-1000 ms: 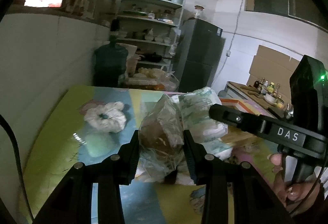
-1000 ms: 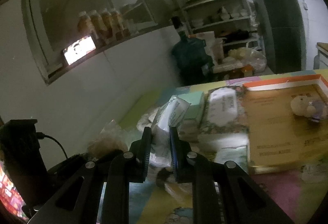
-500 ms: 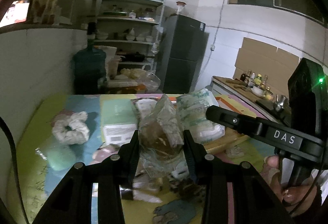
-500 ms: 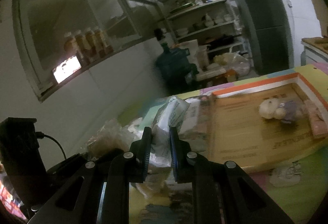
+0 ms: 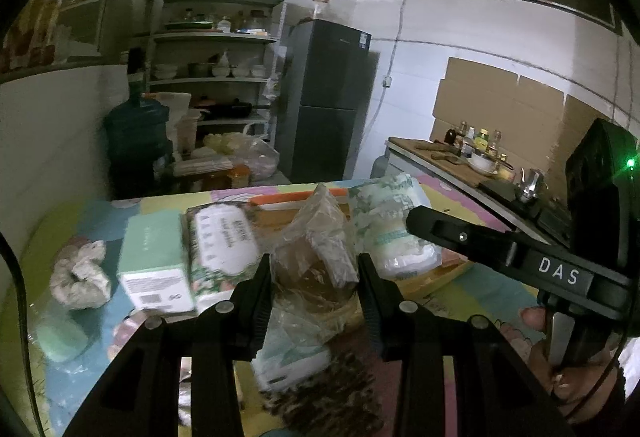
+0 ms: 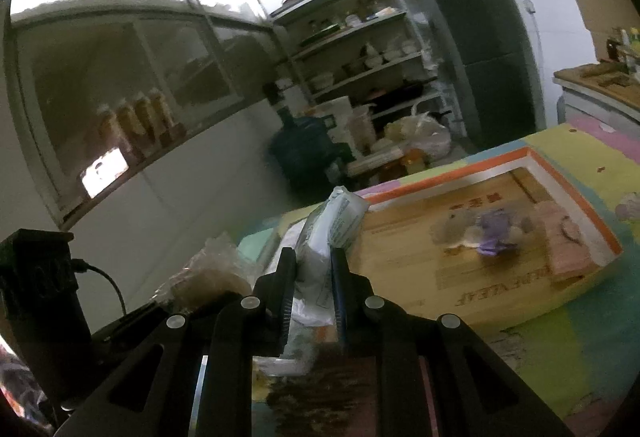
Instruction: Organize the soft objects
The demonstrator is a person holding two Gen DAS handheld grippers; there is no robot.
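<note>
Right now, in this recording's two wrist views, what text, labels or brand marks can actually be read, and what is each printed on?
"DAS": white letters on the right gripper, on its black arm.
Cardboard box: printing runs upside down and blurred; not readable.
Floral wipes pack: label lettering too blurred.
Mint green box: fine print and code square too small.
Packet in the right gripper's grip: print unreadable.

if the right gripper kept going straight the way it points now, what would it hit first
Probably the cardboard box just ahead. The right gripper is already shut on a white soft pack, which would likely touch the box's near left edge first; depth is unclear.
</note>
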